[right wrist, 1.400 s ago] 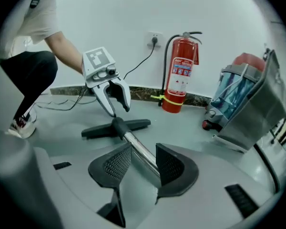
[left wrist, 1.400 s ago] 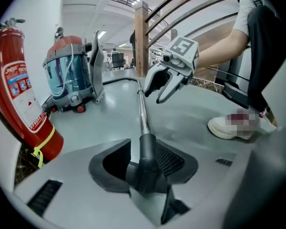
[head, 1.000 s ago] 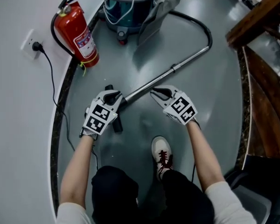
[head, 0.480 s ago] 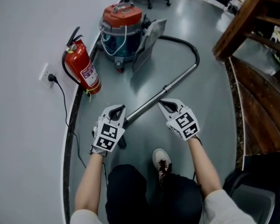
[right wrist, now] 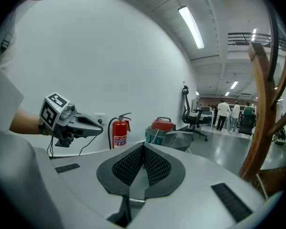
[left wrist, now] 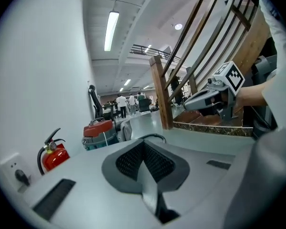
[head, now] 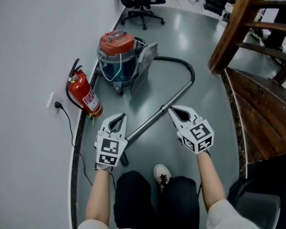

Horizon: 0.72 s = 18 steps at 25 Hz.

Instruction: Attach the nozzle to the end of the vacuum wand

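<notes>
The metal vacuum wand (head: 159,113) lies slanted on the grey floor, joined by a black hose (head: 178,63) to the red-lidded canister vacuum (head: 117,56). A black nozzle (head: 124,156) lies at the wand's near end, partly hidden behind my left gripper (head: 118,117). That gripper hovers above the near end, shut and empty. My right gripper (head: 174,109) hangs to the right of the wand, also shut with nothing in it. In the left gripper view the jaws (left wrist: 144,149) meet; the right gripper view shows the same (right wrist: 143,151).
A red fire extinguisher (head: 86,97) stands by the white wall, near a wall socket (head: 55,104) with a black cord. A wooden staircase (head: 238,23) rises on the right, and an office chair (head: 143,4) stands beyond the vacuum. The person's shoe (head: 162,171) is below the wand.
Both grippers have risen away from the wand's near end and their jaws have closed empty. The head view has tipped up, showing more of the room.
</notes>
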{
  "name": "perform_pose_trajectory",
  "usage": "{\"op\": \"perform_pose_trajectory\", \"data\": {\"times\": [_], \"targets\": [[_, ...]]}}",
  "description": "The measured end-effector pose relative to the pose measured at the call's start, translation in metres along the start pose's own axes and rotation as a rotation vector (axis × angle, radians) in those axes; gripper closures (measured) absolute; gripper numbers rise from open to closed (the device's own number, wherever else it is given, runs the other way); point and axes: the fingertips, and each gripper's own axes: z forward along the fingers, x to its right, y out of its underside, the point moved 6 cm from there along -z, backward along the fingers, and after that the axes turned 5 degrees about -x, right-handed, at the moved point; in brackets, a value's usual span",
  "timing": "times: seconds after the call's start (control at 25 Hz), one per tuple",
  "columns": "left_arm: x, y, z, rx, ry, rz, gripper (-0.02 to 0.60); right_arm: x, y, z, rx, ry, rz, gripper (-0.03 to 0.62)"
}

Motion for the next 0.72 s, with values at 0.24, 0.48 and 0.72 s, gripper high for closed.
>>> {"op": "perform_pose_trajectory", "data": {"times": [0.24,0.48,0.72], "targets": [[-0.002,-0.058,-0.009,0.063,-0.034,0.049,0.581,0.017,-0.05,-0.028,0.064,0.035,0.004,0.568],[0.006,-0.105,-0.019,0.11,-0.043,0.071,0.581,0.017,-0.095,-0.047,0.115,0.022,-0.017,0.568],[0.003,-0.158,-0.032,0.129,-0.035,0.025,0.581,0.036,-0.148,-0.07,0.154,0.044,-0.007,0.568]]}}
